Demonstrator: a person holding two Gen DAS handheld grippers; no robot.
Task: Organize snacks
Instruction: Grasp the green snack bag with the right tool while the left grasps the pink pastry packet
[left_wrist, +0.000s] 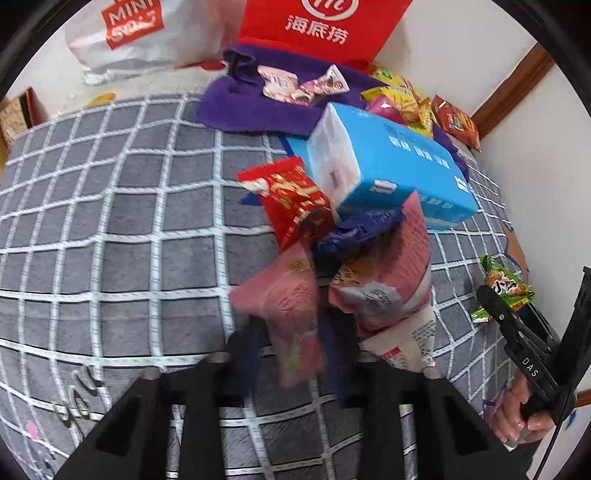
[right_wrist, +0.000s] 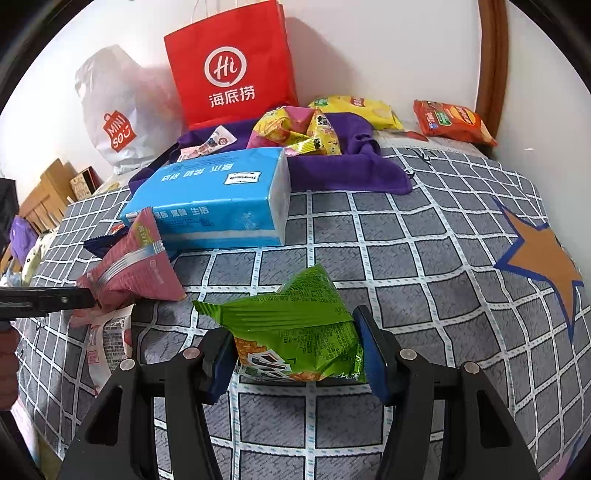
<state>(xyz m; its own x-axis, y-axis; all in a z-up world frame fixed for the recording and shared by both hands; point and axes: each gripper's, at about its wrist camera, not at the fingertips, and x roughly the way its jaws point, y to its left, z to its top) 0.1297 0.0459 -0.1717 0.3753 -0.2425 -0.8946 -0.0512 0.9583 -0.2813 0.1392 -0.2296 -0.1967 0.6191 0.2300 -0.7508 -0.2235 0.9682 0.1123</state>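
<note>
Jaws clamped both sides: left gripper (left_wrist: 295, 332) pinches a pink snack packet (left_wrist: 291, 317), right gripper (right_wrist: 295, 350) squeezes the green snack bag (right_wrist: 295, 328), six o'clock of the blue tissue pack (right_wrist: 218, 199). Slippery foil could slide free.

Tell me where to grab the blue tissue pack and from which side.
Grip the blue tissue pack across its narrow white end, coming from above on the open checkered side; snack packets crowd its other end, and its long faces look too wide for the jaws.
</note>
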